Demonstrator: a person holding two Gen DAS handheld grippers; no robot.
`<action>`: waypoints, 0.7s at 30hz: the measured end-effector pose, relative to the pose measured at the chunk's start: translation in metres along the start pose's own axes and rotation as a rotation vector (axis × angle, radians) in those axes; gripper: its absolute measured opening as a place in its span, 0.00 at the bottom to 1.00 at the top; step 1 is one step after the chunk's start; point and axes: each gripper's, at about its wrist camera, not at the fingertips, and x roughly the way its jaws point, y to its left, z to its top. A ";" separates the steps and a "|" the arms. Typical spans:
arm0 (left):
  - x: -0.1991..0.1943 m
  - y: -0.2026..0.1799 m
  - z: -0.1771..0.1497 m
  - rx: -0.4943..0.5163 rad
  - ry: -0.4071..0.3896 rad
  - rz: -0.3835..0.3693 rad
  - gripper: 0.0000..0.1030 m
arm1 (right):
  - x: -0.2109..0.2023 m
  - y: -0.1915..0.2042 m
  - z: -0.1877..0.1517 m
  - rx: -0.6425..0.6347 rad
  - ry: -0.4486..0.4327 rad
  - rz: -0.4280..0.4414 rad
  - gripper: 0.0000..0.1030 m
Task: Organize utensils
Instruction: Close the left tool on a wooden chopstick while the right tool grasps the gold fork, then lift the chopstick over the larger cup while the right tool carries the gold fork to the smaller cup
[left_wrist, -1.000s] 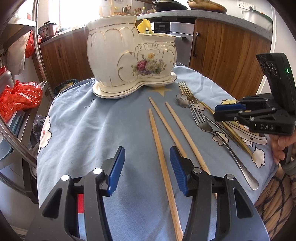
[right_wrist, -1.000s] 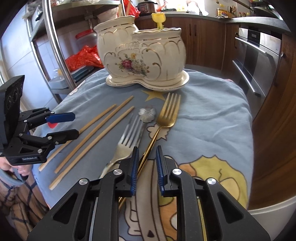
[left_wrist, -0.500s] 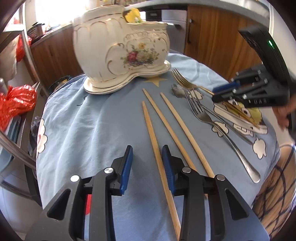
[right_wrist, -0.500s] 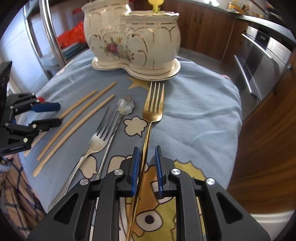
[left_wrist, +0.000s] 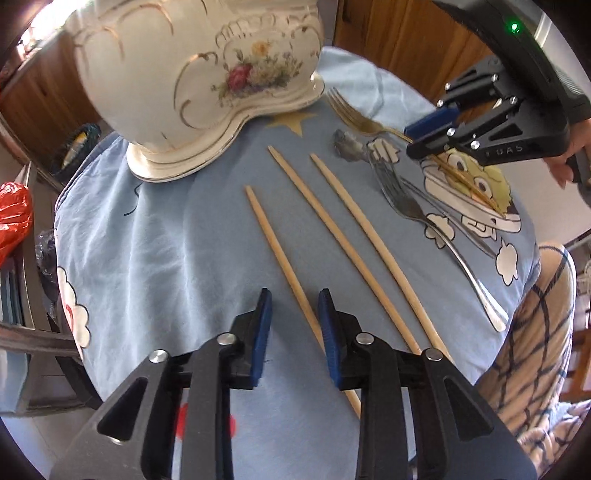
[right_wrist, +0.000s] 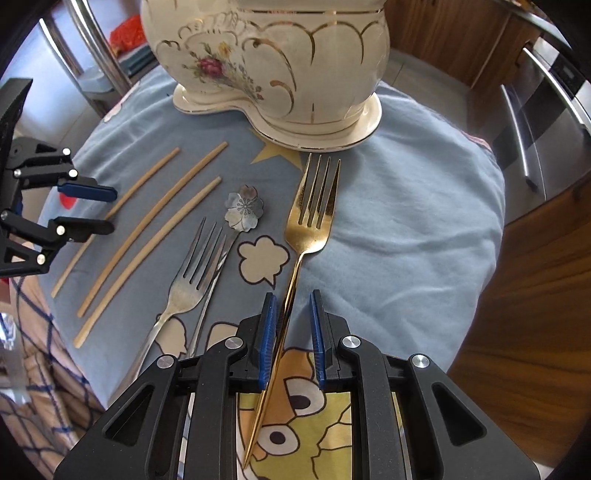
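Three wooden chopsticks lie side by side on the blue cloth. My left gripper (left_wrist: 293, 325) is open, low over the leftmost chopstick (left_wrist: 280, 258), with its jaws on either side. My right gripper (right_wrist: 291, 326) is open around the handle of the gold fork (right_wrist: 314, 206), which lies flat on the cloth. A silver fork (right_wrist: 192, 273) and a flower-headed spoon (right_wrist: 243, 208) lie left of it. The cream ceramic utensil holder (right_wrist: 280, 55) with painted flowers stands at the far side of the table; it also shows in the left wrist view (left_wrist: 199, 74).
The round table under the blue cartoon cloth (right_wrist: 406, 229) drops off on all sides. Wooden cabinets and a steel oven (right_wrist: 546, 122) stand to the right. A metal rack with a red bag (left_wrist: 13, 218) stands to the left. The person's checked clothing (left_wrist: 543, 332) is near the table edge.
Both grippers have moved forward and down toward the table. The left jaws have narrowed around the leftmost chopstick. The right jaws have opened a little around the gold fork's handle.
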 end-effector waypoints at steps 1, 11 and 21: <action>0.001 0.001 0.003 0.005 0.020 0.003 0.19 | 0.000 0.001 0.002 -0.007 0.003 -0.003 0.16; -0.002 0.008 0.005 0.084 0.143 0.032 0.09 | 0.000 -0.004 -0.002 -0.023 0.033 0.009 0.10; 0.004 0.015 0.013 0.057 0.138 0.017 0.05 | -0.009 -0.015 -0.019 0.033 -0.054 0.010 0.06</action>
